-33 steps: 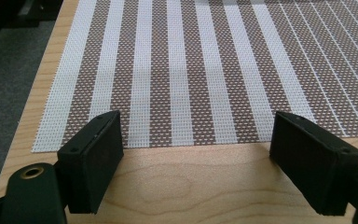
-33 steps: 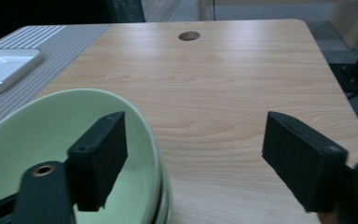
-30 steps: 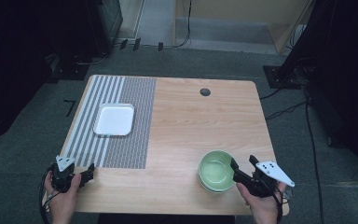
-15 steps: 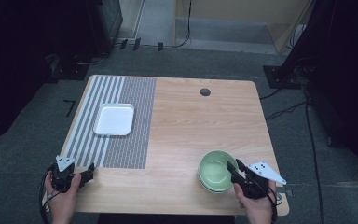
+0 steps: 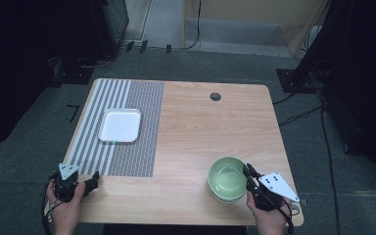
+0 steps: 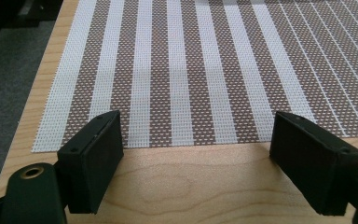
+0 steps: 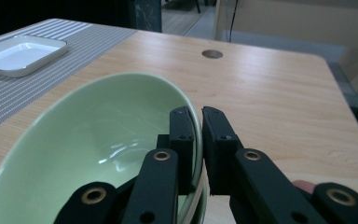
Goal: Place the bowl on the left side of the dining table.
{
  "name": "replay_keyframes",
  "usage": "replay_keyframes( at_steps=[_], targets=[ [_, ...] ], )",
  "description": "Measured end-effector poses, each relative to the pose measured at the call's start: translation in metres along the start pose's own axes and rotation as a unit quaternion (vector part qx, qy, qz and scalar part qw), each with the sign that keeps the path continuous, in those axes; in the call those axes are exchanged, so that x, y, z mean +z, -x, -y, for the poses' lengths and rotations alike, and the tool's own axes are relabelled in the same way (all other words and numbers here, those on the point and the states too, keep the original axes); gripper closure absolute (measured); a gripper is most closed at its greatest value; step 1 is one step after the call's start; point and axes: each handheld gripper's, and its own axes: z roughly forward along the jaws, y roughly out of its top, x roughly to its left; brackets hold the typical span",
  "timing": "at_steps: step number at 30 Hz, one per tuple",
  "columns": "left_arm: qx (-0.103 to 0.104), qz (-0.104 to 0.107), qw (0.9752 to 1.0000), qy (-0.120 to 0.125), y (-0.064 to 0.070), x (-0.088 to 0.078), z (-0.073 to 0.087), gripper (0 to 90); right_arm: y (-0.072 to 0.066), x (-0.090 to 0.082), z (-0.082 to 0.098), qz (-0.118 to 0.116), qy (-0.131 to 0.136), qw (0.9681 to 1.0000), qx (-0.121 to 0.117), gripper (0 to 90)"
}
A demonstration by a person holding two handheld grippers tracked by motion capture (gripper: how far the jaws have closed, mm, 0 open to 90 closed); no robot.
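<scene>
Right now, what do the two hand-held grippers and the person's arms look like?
Both are black. The left hand-held gripper has blocky rectangular jaws with small screw holes and a small grey three-cornered plate on top; a black cable trails from it. The right hand-held gripper has linkage arms with brass-ringed pivot holes and a larger grey plate marked with dark dots. No sleeves are visible.

Tray [image 5: 120,125] on mat [image 5: 127,122] left; bowl [image 5: 227,178] front right

A light wooden table [image 5: 200,137] with a round cable hole [image 5: 215,96] sits on grey carpet [image 5: 303,147], dark equipment [image 5: 103,24] looming at both sides, black cables [image 5: 298,115] trailing across the floor, a pale wooden panel [image 5: 254,19] behind.
</scene>
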Motion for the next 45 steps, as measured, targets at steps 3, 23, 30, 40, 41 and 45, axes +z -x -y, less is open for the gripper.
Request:
replay_keyframes(
  at_steps=[3, 23, 30, 40, 41, 45],
  targets=[
    [0.0, 0.0, 1.0, 0.0, 0.0, 0.0, 0.0, 16.8, 0.003, 0.001, -0.001, -0.007, -0.019, 0.9995, 0.025, 82.6],
    [-0.013, -0.019, 0.9997, 0.001, -0.001, -0.002, 0.001, 16.1, -0.001, 0.007, 0.0, 0.009, -0.059, 0.9981, 0.017, 83.4],
    [-0.043, -0.009, 0.9985, 0.032, 0.0, -0.014, -0.006, 16.1, 0.003, -0.006, -0.012, 0.002, -0.017, 0.9997, 0.019, 83.6],
    [-0.014, 0.025, 0.9959, 0.085, 0.029, -0.042, -0.042, 16.2, 0.0, -0.007, -0.037, -0.014, 0.006, 0.9998, 0.009, 83.6],
    [-0.011, 0.031, 0.9955, 0.089, 0.032, -0.044, -0.046, 16.3, -0.001, -0.006, -0.041, -0.016, 0.009, 0.9998, 0.01, 83.6],
    [-0.011, 0.054, 0.9933, 0.101, 0.041, -0.045, -0.061, 17.1, -0.005, -0.001, -0.051, -0.023, 0.015, 0.9996, 0.004, 83.7]
  ],
)
